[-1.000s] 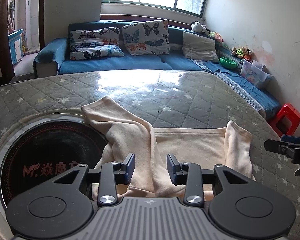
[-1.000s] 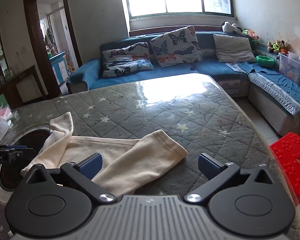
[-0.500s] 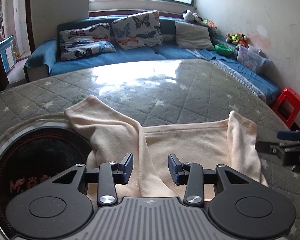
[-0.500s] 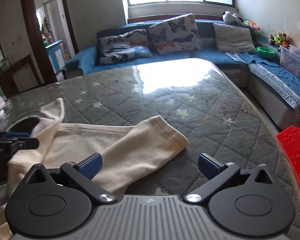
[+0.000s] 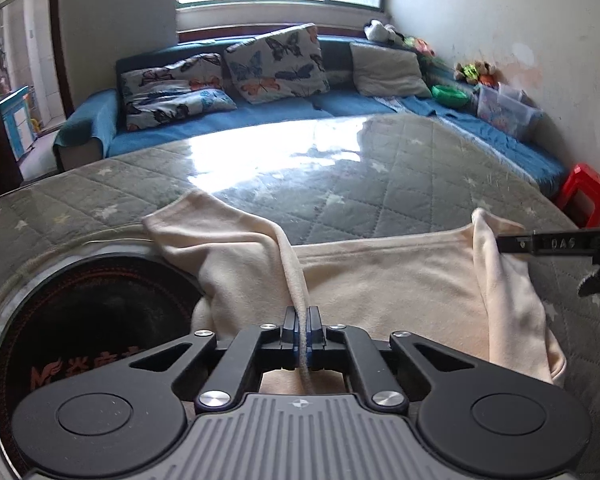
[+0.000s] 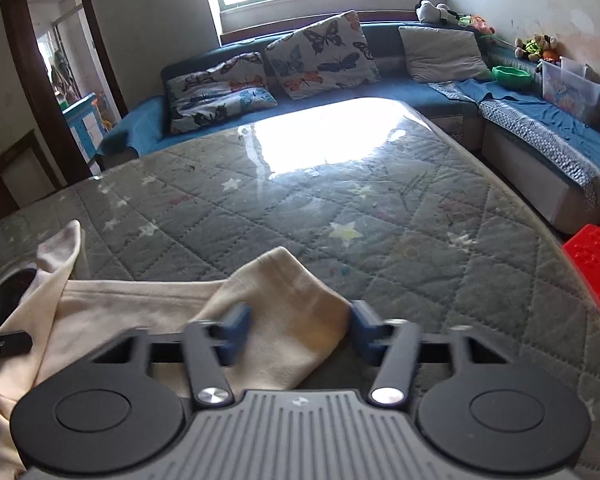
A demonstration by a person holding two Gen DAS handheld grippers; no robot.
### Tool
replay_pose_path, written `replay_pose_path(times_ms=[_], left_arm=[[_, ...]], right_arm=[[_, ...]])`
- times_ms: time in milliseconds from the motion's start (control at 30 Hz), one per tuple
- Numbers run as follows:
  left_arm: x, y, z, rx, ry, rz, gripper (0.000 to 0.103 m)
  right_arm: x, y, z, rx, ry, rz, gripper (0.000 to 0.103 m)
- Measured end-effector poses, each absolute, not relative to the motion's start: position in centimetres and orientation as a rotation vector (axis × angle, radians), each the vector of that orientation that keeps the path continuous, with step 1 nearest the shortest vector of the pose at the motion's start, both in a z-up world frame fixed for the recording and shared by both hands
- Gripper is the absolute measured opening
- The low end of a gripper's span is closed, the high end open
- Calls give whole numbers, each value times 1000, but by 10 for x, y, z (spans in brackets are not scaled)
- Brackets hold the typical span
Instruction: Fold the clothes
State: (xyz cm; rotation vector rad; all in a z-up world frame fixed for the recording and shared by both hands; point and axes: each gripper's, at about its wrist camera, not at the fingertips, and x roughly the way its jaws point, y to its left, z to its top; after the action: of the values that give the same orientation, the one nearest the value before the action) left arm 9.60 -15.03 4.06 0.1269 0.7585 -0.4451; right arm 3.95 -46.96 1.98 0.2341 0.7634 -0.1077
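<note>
A cream garment [image 5: 384, 280] lies spread on the near part of a grey quilted table top [image 5: 340, 184], its left sleeve draped partly over a round black inset [image 5: 80, 320] in the table; the left gripper [image 5: 300, 330] is clamped tight on a raised ridge of the cloth, the fabric pinched thin between its blue pads; the right gripper [image 6: 296, 322] straddles the cuff end of the other sleeve [image 6: 284, 300], its jaws closing with the cloth between them, the pads at the sleeve's edges but not clearly pressing; behind the table stand a blue sofa [image 6: 420, 92] with butterfly cushions [image 6: 320, 56] and, at right, a red stool [image 6: 596, 264].
</note>
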Motion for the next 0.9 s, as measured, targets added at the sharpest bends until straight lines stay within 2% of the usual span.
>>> replay_pose_path(times_ms=[33,100,533,900], left_arm=[[94,-147,43,117,753,-440,3],[90,-138,48,98,737,-430,3],[32,-54,79,-88,639,-328,3],[-31,12,74,-198,677,-262,3]], right_arm=[[39,-469,20,229,766,-116,28],[37,-470,20,232,762,-117,11],[-17,-479,64,125,635,-121,8],[-89,-496,92,24,566,-203,8]])
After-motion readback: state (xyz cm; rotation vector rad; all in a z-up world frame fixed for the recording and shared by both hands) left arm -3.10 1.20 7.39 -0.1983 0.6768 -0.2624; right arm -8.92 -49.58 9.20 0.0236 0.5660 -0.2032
